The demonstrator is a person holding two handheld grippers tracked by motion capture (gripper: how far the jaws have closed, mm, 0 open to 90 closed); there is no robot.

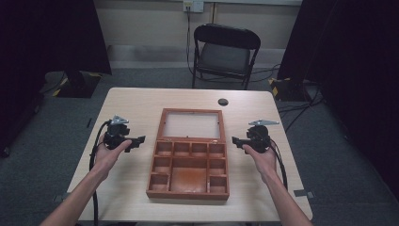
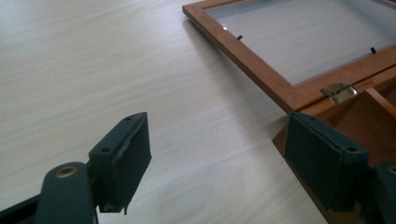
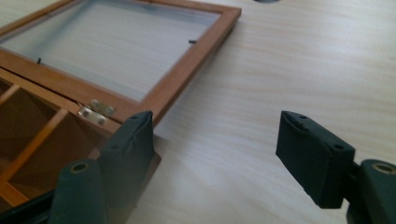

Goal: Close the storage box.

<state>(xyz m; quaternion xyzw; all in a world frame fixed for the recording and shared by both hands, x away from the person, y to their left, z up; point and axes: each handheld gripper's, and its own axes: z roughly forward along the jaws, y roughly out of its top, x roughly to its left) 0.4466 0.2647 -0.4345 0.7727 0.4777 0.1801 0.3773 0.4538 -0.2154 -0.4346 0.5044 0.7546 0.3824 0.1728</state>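
A wooden box with several empty compartments lies open at the table's middle, its glass-paned lid folded flat behind it. My left gripper is held just left of the box, open and empty, jaws pointing at the box's left wall. My right gripper mirrors it just right of the box, open and empty. In the left gripper view the lid frame and a brass hinge lie ahead. In the right gripper view the lid and another hinge lie ahead of the gripper.
A small dark round disc sits on the table behind the lid. A black folding chair stands beyond the far edge. Dark curtains hang at both sides. Bare tabletop stretches left and right of the box.
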